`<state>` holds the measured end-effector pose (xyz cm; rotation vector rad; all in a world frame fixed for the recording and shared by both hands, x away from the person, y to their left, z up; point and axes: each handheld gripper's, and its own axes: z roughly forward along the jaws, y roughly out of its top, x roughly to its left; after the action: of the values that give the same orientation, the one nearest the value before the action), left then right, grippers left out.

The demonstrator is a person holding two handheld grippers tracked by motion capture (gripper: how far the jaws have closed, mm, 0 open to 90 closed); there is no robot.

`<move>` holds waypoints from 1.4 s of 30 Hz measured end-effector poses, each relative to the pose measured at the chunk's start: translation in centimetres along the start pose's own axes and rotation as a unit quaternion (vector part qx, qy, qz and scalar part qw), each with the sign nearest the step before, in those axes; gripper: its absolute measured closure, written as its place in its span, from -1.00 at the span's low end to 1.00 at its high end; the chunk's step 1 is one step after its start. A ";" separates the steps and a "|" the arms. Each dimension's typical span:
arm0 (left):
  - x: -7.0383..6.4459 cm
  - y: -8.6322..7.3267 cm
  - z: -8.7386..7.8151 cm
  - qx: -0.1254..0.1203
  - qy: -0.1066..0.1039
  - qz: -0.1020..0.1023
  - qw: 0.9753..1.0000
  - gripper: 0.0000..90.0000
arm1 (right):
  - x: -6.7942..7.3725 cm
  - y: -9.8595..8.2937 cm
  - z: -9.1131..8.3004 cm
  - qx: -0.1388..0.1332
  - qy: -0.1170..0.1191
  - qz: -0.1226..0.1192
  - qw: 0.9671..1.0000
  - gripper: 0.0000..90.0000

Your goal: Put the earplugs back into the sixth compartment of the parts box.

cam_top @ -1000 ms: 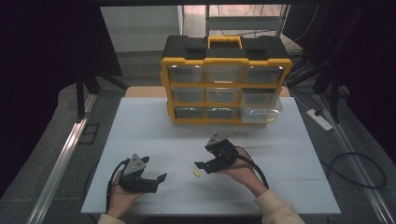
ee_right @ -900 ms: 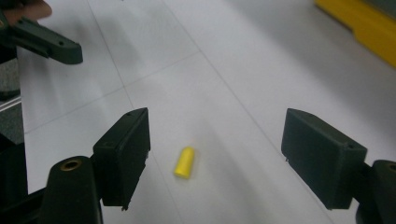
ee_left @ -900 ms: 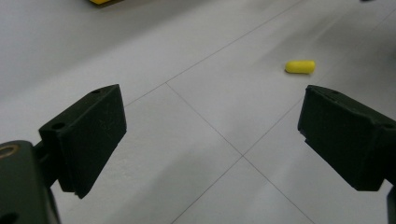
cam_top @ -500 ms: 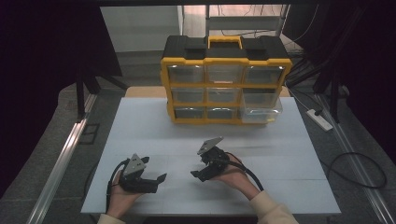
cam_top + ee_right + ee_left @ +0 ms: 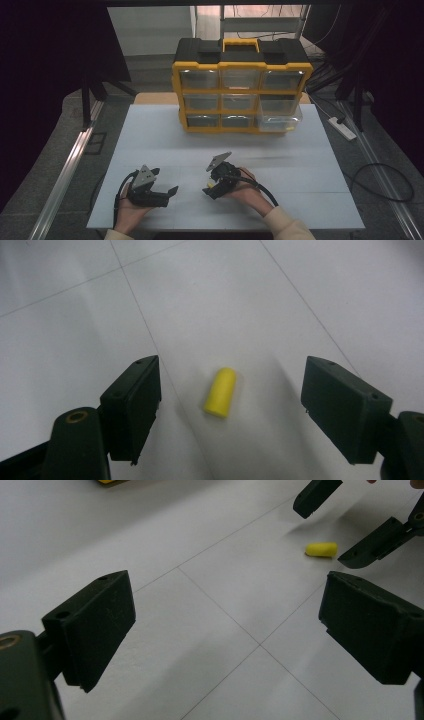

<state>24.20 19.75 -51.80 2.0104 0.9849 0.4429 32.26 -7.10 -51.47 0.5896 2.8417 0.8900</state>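
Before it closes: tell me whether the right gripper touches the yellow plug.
Apart. In the right gripper view, the yellow plug lies between the open right gripper, white table showing either side.

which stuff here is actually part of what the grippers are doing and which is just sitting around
In use:
- small yellow plug, lying on the table between the open jaws
- right gripper, open, lowered around it
- left gripper, open, resting nearby

Lying about:
- yellow and black drawer organiser at the far edge of the white table
- power strip on the floor
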 end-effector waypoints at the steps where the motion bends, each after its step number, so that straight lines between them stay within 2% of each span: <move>1: 0.0 0.0 0.0 0.000 0.000 0.000 1.000 -0.83 | 0.0 0.0 0.0 0.000 0.000 0.000 1.000 -0.45; 7: 0.0 0.0 0.0 0.001 0.000 0.000 1.000 -0.83 | 0.1 -0.1 0.3 0.010 0.002 -0.002 1.000 -0.35; 12: 0.0 0.0 0.0 0.001 0.000 0.000 1.000 -0.83 | 0.3 -0.1 0.4 0.016 0.012 -0.011 1.000 -0.10; 14: 0.0 0.0 0.0 0.000 0.000 0.001 1.000 -0.83 | 0.5 -0.1 0.4 0.020 0.002 -0.017 1.000 0.03; 15: 0.0 0.0 0.0 0.000 0.000 0.001 1.000 -0.83 | 0.5 -0.1 0.4 0.020 0.002 -0.017 1.000 0.03; 16: 0.0 0.0 0.0 0.000 0.000 0.001 1.000 -0.83 | 0.5 -0.1 0.3 0.020 -0.003 -0.018 1.000 0.23; 17: 0.0 0.0 0.0 0.000 0.000 0.001 1.000 -0.83 | 0.5 -0.1 0.3 0.020 -0.003 -0.018 1.000 0.23; 18: 0.0 0.0 0.0 0.001 0.001 0.001 1.000 -0.83 | 0.4 -0.1 0.2 0.021 -0.002 -0.017 1.000 0.42; 21: 0.0 0.0 0.0 0.001 0.001 0.000 1.000 -0.83 | 0.3 -0.1 0.1 0.021 0.006 -0.016 1.000 0.74; 25: 0.0 0.0 0.0 0.000 0.001 0.000 1.000 -0.83 | 0.3 -0.2 0.1 0.019 0.008 -0.017 1.000 0.77; 28: 0.0 0.0 0.0 0.000 0.001 0.000 1.000 -0.83 | 0.2 -0.1 -0.3 0.005 0.011 -0.013 1.000 0.77; 35: 0.0 0.0 0.0 -0.001 0.002 0.000 1.000 -0.83 | -0.5 0.1 -2.4 -0.051 0.003 0.001 0.999 0.77; 36: 0.0 0.0 0.0 -0.001 0.002 0.000 1.000 -0.83 | -0.5 0.1 -2.4 -0.051 0.003 0.001 0.999 0.77; 37: 0.0 0.0 0.0 -0.001 0.002 0.000 1.000 -0.83 | -0.6 0.1 -2.7 -0.061 0.002 0.005 0.998 0.77; 38: 0.0 0.0 0.0 -0.001 0.002 0.001 1.000 -0.83 | -1.0 0.1 -3.5 -0.087 0.004 0.016 0.996 0.77; 41: 0.0 0.0 0.0 -0.001 0.002 0.001 1.000 -0.83 | -1.5 0.1 -4.6 -0.120 0.007 0.025 0.992 0.77; 42: 0.0 0.0 0.0 -0.001 0.002 0.001 1.000 -0.83 | -1.5 0.1 -4.6 -0.120 0.007 0.025 0.992 0.77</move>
<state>24.15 19.73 -51.81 2.0090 0.9857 0.4497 32.70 -10.07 -47.66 0.6286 2.6849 1.2246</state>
